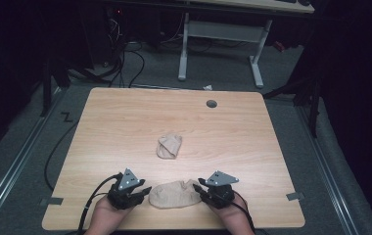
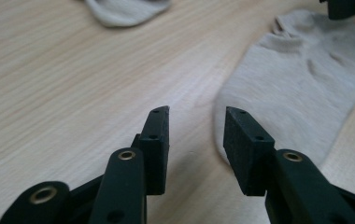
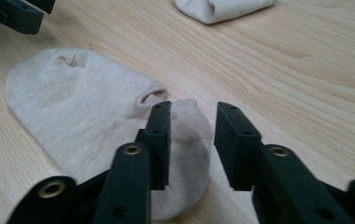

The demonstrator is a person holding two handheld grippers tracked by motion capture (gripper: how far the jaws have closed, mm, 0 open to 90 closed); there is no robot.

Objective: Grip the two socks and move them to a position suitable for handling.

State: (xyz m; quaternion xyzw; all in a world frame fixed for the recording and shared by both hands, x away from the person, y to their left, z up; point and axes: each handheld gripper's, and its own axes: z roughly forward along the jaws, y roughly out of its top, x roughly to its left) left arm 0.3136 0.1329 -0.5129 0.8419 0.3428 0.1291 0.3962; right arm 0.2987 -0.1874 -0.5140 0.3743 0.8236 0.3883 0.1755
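Where the person's forearms enter at the bottom of the high view: they are cut off by the frame, only the hands and part of the forearms show.
Left gripper (image 1: 142,192): jaws apart, holding nothing; in the left gripper view (image 2: 196,122) its tips hover just beside the toe end of the flat sock, not touching it as far as can be seen.
Right gripper (image 1: 199,188): jaws apart, gripping nothing; in the right gripper view (image 3: 192,119) the heel end of the sock lies under and between them, contact hard to judge.
Flat beige sock (image 1: 174,194): lies near the table's near edge, between the two grippers; its cuff opening faces the right gripper (image 3: 147,97); part of it is hidden behind the left jaw there.
Folded beige sock (image 1: 169,146): near the table's middle, well apart from both grippers; cut off by the top edge in both gripper views (image 2: 126,10) (image 3: 222,9).
Wooden table (image 1: 125,122): bare on the left, right and far parts; a round grommet hole (image 1: 211,104) near the far edge.
Surroundings: dark; a white desk frame (image 1: 220,39) and cables (image 1: 125,63) beyond the table, details hard to make out.
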